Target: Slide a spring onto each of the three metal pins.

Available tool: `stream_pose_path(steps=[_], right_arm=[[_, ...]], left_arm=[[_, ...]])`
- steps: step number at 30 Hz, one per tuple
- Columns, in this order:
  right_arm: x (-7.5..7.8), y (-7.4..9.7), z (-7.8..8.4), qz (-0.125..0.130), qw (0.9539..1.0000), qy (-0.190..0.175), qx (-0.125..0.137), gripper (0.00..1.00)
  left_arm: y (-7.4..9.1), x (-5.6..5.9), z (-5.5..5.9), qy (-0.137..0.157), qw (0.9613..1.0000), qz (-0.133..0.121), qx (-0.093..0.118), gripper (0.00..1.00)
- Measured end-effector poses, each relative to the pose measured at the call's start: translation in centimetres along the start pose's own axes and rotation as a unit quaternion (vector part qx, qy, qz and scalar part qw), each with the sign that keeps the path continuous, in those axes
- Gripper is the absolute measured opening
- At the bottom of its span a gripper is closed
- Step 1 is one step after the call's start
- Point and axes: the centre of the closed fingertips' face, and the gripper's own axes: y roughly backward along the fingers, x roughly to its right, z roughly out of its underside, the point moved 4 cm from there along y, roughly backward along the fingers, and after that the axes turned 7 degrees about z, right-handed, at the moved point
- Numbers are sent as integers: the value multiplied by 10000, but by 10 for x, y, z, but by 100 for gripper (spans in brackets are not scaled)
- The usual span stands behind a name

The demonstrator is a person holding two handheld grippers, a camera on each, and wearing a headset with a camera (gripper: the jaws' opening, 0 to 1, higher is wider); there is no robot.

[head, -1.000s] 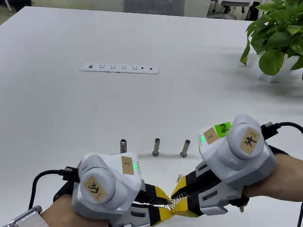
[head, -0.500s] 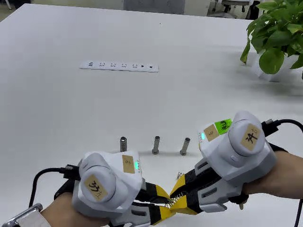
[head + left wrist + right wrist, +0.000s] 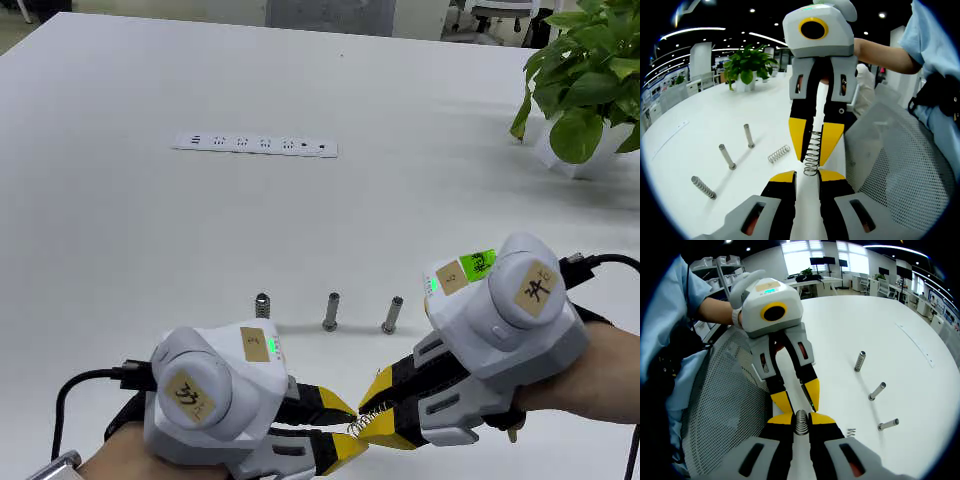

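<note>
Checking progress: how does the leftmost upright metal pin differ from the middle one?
The leftmost metal pin wears a coil spring along its shaft; the middle metal pin is bare. The leftmost therefore looks ribbed and thicker; the middle looks smooth and slimmer. Both stand upright in one row on the white table.

white table (image 3: 150, 230) with power strip (image 3: 258, 144), potted plant (image 3: 585, 80) at corner, ceiling spotlights (image 3: 752, 10).

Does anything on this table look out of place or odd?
Only mildly: a loose spring lies on its side near the two bare pins, and the left tongs and right tongs both grip the same second spring.
</note>
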Motion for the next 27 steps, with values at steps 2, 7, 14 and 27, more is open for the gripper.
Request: stream_pose_path(steps=[2, 7, 14, 27], right_arm=[[1, 1, 1, 12, 10000, 22, -19, 12], [4, 3, 2, 53, 10000, 55, -47, 12], [8, 8, 4, 73, 9998, 113, -131, 12], [18, 12, 4, 28, 9989, 354, -311, 12]], left_arm=[[5, -3, 2, 131, 9998, -148, 51, 22], [18, -8, 5, 360, 9982, -428, 210, 29], [36, -17, 11, 631, 9933, -904, 349, 39], [63, -34, 25, 965, 9775, -1794, 553, 68]])
